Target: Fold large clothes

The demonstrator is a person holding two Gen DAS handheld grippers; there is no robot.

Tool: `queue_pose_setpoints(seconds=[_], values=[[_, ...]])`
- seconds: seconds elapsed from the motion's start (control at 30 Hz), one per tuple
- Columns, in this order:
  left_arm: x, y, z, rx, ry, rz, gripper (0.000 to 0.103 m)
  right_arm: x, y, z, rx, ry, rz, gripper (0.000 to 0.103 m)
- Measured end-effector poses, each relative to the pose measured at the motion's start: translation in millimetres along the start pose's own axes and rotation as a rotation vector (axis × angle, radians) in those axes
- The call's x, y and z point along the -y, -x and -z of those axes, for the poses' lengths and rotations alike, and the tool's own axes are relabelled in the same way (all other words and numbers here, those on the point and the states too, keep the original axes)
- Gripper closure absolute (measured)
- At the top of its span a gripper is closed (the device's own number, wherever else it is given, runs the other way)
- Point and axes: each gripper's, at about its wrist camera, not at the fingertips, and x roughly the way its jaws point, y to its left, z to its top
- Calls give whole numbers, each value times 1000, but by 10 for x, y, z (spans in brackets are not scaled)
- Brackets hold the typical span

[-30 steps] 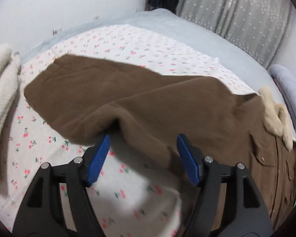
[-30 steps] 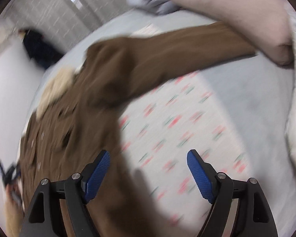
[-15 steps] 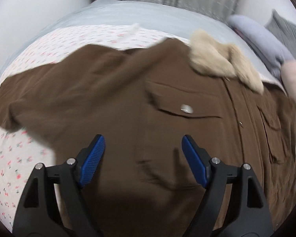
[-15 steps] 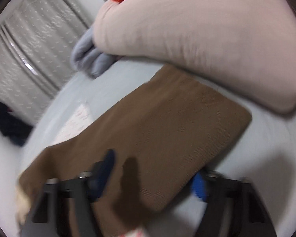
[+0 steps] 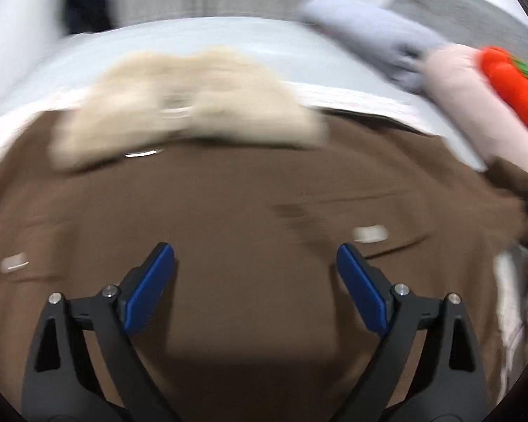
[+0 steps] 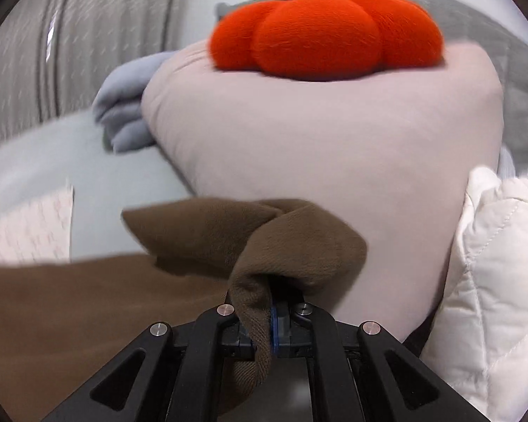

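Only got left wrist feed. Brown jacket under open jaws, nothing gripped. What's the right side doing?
Observer: The right gripper is shut on the jacket's sleeve cuff.
Operator: Where's that cuff sitting?
Observer: Bunched up against the pink pillow.
Operator: Anything right of that pillow? My view cuts off.
Observer: A white quilted blanket lies beside it.
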Motion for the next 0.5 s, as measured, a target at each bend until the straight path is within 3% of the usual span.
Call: queue_pose_setpoints(seconds=[0.03, 0.07, 0.13, 0.2, 0.27, 0.33, 0.43, 0.5], values=[[31, -49, 1, -16, -10, -18, 10, -10, -21, 10, -35, 2, -29, 92], [105, -56, 22, -17, -56, -82, 10, 10, -27, 15, -76, -12, -73, 89], [119, 51, 59, 4, -119, -47, 10, 101, 44, 31, -127, -37, -124, 58], [45, 200, 76, 52, -164, -55, 10, 218, 303, 95, -84, -51, -153, 37], [-59, 308, 73, 104, -195, -102, 10, 227, 594, 121, -38, -60, -179, 37], [-199, 340, 62, 116, -184, -104, 10, 118, 887, 175, -4, -49, -266, 36], [-468, 262, 130, 79, -143, -91, 10, -417, 1234, 286, -23, 63, -498, 31], [-770, 171, 272, 10, -65, -31, 10, -809, 1321, 383, -68, 137, -653, 29]])
